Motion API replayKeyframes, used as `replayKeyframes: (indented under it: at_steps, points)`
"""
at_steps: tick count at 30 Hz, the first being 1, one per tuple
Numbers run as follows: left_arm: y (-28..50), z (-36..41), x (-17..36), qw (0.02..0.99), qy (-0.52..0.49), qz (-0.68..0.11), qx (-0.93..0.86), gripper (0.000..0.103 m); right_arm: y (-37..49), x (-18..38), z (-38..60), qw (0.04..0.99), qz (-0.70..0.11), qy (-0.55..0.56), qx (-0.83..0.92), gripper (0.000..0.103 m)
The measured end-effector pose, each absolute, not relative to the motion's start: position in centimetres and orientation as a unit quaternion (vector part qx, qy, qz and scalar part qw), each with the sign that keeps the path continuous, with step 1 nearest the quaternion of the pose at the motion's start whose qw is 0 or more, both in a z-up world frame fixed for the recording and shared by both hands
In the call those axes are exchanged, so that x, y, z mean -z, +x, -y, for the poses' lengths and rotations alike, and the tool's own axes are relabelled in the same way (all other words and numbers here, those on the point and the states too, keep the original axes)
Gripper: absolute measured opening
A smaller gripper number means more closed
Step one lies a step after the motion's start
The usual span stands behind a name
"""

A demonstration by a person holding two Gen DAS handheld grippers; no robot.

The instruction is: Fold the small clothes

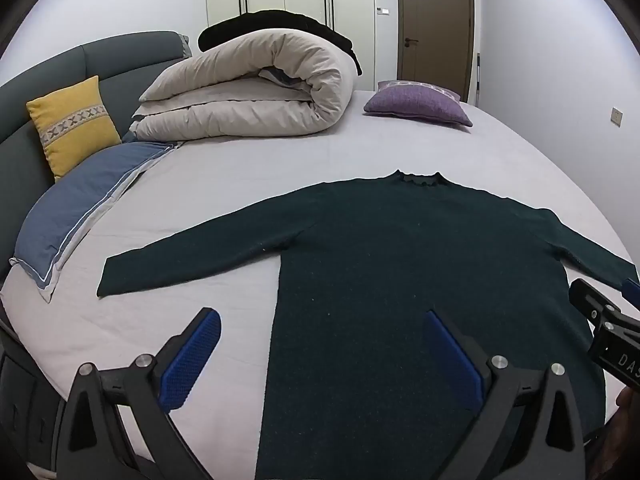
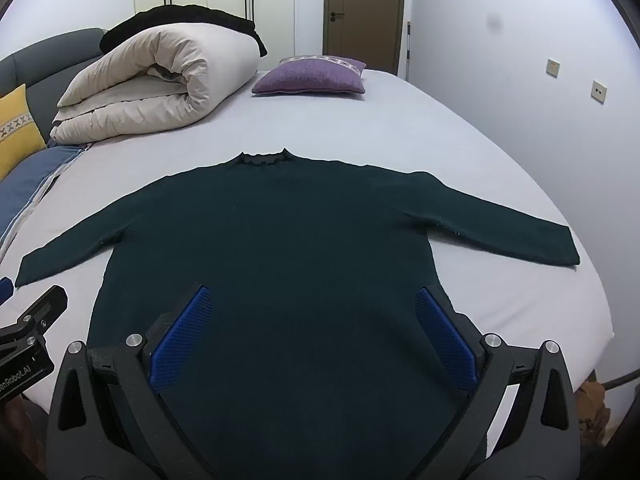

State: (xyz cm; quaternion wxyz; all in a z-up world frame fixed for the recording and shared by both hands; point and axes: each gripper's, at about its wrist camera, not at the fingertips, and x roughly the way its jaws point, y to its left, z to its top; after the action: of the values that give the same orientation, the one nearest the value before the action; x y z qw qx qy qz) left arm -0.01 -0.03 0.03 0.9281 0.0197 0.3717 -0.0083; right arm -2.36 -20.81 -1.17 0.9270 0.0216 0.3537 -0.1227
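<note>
Sweater [image 2: 272,232] lies flat on bed [image 2: 400,120]; left gripper [image 1: 320,344] and right gripper [image 2: 312,320] gape empty.

Ahead of you the bed [image 1: 360,152] carries a rolled beige duvet [image 1: 248,88] with a black garment [image 1: 280,26] on top, a purple cushion [image 1: 416,102], a yellow cushion [image 1: 72,120] against the grey headboard [image 1: 132,56], and a blue pillow [image 1: 84,208].

Even, cool indoor light fills both wrist views; shadows stay soft, focus sharp, while fisheye distortion bends edges and blackens corners.
</note>
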Motion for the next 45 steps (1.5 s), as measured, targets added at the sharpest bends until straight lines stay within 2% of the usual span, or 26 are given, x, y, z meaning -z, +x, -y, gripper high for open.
replayKeyframes:
  at_steps: [45]
  points:
    - [-0.5,-0.4,-1.1,0.934,0.016,-0.356,0.009,0.103,-3.1,1.3,20.5,0.93,-0.348,0.019,0.119,0.103]
